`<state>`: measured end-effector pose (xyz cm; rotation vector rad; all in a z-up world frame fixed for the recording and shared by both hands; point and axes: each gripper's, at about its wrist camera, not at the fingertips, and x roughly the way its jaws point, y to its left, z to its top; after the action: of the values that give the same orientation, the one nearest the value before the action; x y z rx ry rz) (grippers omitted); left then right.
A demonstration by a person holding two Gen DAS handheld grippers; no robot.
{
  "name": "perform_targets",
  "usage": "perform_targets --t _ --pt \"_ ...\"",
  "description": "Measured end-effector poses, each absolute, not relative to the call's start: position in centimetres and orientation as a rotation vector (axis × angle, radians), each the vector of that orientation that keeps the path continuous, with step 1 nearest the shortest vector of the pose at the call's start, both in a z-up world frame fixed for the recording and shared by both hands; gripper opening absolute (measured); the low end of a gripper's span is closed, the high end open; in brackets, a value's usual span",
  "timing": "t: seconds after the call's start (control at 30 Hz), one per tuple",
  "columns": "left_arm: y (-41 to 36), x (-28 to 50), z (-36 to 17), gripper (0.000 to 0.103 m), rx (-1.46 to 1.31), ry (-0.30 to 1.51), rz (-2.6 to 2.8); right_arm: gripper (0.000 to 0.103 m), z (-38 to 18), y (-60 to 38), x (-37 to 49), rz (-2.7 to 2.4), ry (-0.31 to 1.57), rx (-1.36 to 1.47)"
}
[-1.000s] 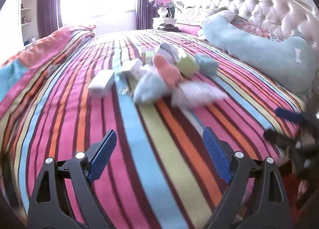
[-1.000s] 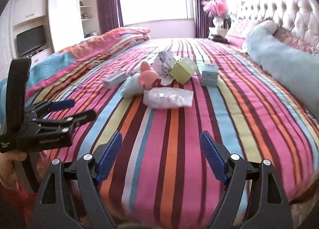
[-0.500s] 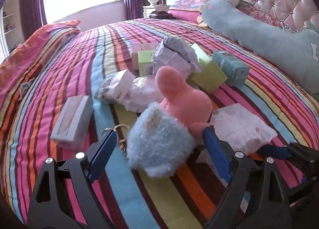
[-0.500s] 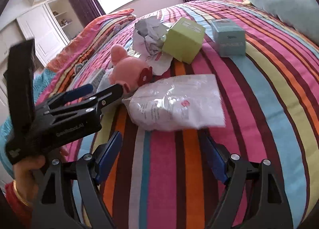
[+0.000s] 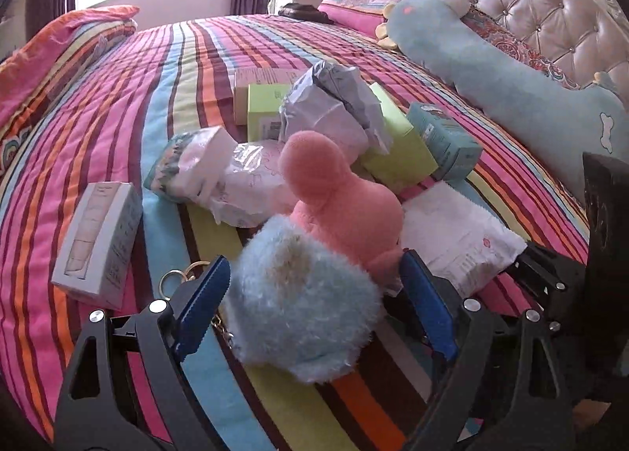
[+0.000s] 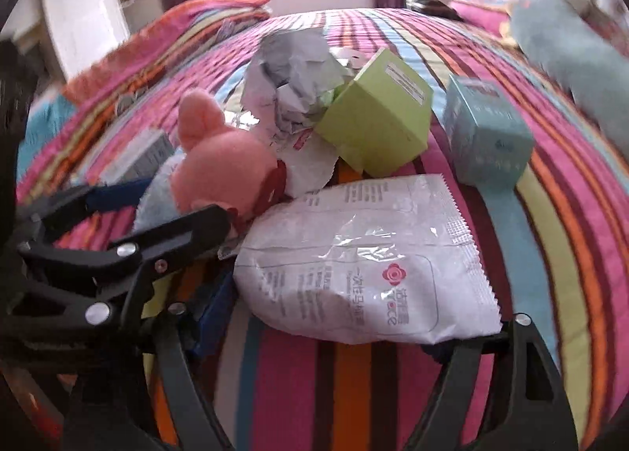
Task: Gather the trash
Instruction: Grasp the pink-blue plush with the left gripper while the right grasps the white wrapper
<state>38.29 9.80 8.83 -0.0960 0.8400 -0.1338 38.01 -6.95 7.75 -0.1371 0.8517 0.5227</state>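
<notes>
Striped bedspread (image 5: 129, 105) across everything, long blue pillow (image 5: 507, 77) far right by the headboard. Mid-bed, a heap: pink plush (image 5: 338, 195), fluffy blue plush (image 5: 302, 305), green box (image 6: 377, 116), teal box (image 6: 487, 136), crumpled grey paper (image 6: 295, 69), white packet (image 6: 365, 262) nearest. Left gripper (image 5: 314, 301) spread wide, straddling the blue plush, not pressing. Right gripper (image 6: 350, 321) closing around the packet's near edge; contact impossible to tell.

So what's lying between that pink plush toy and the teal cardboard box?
A lime-green cardboard box lies between the pink plush toy and the teal cardboard box, seen in both views.
</notes>
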Motion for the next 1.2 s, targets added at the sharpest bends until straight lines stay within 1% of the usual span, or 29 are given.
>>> perform_targets --t 0.03,0.1,0.2,0.3,0.5,0.53,0.57,0.6,0.73,0.87,1.07,1.2 --pt "9.7 38.4 8.7 0.086 -0.099 0.848 -0.136 0.057 7.8 -7.1 37.9 0.523 0.842 -0.16" --pt "9.5 38.6 8.5 0.086 -0.094 0.86 -0.132 0.054 8.2 -7.8 37.7 0.493 0.811 -0.223" --pt "9.4 38.4 8.2 0.086 -0.092 0.849 -0.13 0.054 8.4 -10.4 38.2 0.418 0.78 -0.248" --pt "9.0 38.3 8.0 0.086 -0.075 0.844 -0.106 0.053 8.1 -13.1 39.3 0.417 0.816 -0.164" --pt "6.5 39.0 6.6 0.086 0.157 0.895 -0.058 0.054 7.8 -14.8 39.5 0.431 0.828 -0.111" --pt "6.4 39.2 6.2 0.078 0.19 0.9 -0.032 0.054 7.8 -14.5 39.5 0.429 0.826 -0.116" --pt "6.2 39.3 5.9 0.074 0.222 0.896 -0.006 0.054 7.9 -14.4 39.4 0.428 0.822 -0.119" --pt "6.3 39.2 6.0 0.056 0.226 0.874 0.013 0.053 7.9 -14.3 39.4 0.426 0.82 -0.122" --pt "7.9 38.6 7.1 0.052 0.107 0.851 0.022 0.054 8.1 -14.3 39.7 0.431 0.82 -0.116" --pt "8.3 36.4 8.1 0.052 0.07 0.833 -0.031 0.054 8.4 -14.3 38.9 0.436 0.808 -0.126" --pt "8.8 30.4 9.9 0.052 -0.015 0.769 -0.099 0.053 9.6 -15.2 35.1 0.481 0.766 -0.112" --pt "7.9 23.9 11.7 0.052 -0.039 0.712 -0.15 0.053 11.6 -17.0 30.6 0.536 0.709 -0.095"
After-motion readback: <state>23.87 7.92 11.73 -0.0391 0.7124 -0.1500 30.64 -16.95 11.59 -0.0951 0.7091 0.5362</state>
